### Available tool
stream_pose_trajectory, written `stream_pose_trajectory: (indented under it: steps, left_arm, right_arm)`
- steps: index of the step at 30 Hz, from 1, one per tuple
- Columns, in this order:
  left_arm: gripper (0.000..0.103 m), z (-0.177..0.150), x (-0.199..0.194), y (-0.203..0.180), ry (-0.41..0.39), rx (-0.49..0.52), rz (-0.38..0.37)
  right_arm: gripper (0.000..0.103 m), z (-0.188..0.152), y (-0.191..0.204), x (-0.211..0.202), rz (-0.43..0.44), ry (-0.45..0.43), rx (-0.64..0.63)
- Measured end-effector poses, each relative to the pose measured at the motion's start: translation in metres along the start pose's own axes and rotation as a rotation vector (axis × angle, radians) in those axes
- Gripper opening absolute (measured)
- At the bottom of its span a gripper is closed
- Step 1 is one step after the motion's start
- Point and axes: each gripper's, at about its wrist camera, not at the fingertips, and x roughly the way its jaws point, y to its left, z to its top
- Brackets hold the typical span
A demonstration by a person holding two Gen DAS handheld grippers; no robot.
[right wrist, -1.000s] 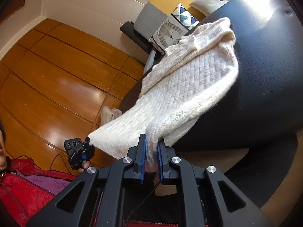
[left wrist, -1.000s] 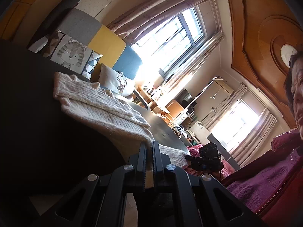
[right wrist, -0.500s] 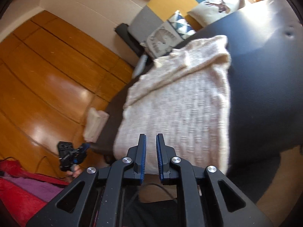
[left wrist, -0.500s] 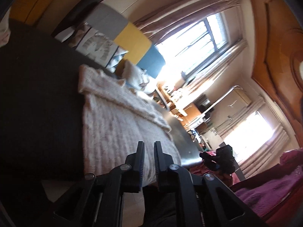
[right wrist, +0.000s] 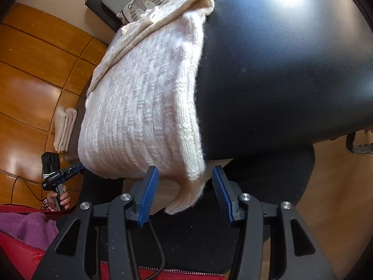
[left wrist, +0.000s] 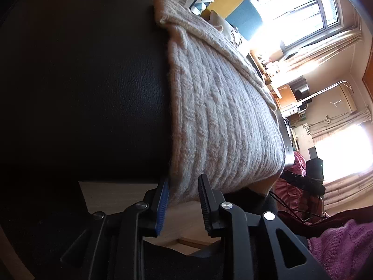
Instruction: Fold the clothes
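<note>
While both grippers open, I see the cream-white ribbed knit sweater [left wrist: 221, 107] lying folded on the black leather-look counter [left wrist: 93, 88], its near edge draped over the counter's front edge. In the left wrist view, my left gripper [left wrist: 183, 200] sits at 6 o'clock with its jaws spreading; the sweater's near left corner hangs between them, close by the blue pad on the left, and I cannot tell whether it still touches. In the right wrist view, my right gripper [right wrist: 185, 192] stands wider, jaws parting, with the sweater's [right wrist: 144, 98] right corner dangling loose between the pads, touching neither. A folded beige cloth [right wrist: 64, 128] sits at 9 o'clock, and a cat-print cushion [right wrist: 139, 5] at 11 o'clock beyond the sweater.
</note>
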Motion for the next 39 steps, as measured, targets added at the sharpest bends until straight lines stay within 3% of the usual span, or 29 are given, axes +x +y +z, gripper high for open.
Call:
stream_pose_trajectory:
  steps: [4,8,14,15,16,17,20,23,28,32,39]
  left_arm:
    - [0.026,0.0,0.01,0.006,0.051,0.017,-0.021]
    - [0.027,-0.003,0.024,0.004,0.112,0.054,0.026]
    - [0.027,0.0,0.053,0.01,0.187,0.025,-0.067]
    - [0.027,0.0,0.056,0.011,0.191,0.021,-0.079]
    - [0.027,0.0,0.059,0.012,0.195,0.017,-0.091]
    - [0.026,-0.001,0.058,0.01,0.19,0.029,-0.09]
    - [0.013,-0.004,0.049,0.0,0.159,0.078,-0.109]
    - [0.007,-0.007,0.035,-0.013,0.132,0.143,-0.143]
    - [0.006,-0.01,0.003,-0.042,0.058,0.232,-0.236]
    - [0.005,-0.004,-0.019,-0.056,-0.03,0.257,-0.315]
    - [0.005,0.026,-0.03,-0.07,-0.146,0.211,-0.398]
  right_arm:
    - [0.054,0.002,0.0,0.016,0.043,0.039,-0.006]
    - [0.054,0.005,0.001,0.027,0.072,0.061,-0.015]
    - [0.054,0.001,0.004,0.029,0.107,0.061,-0.033]
    - [0.049,-0.001,0.005,0.027,0.112,0.056,-0.044]
    - [0.037,-0.003,0.006,0.025,0.117,0.052,-0.055]
    - [0.017,-0.004,0.007,0.024,0.123,0.052,-0.061]
    - [0.012,-0.008,0.008,0.02,0.144,0.066,-0.06]
    - [0.01,-0.012,0.008,0.015,0.174,0.077,-0.062]
    - [0.009,-0.017,0.016,-0.004,0.345,0.028,-0.062]
    - [0.009,-0.015,0.021,-0.019,0.461,-0.065,-0.049]
    - [0.009,0.017,0.039,-0.024,0.571,-0.177,-0.037]
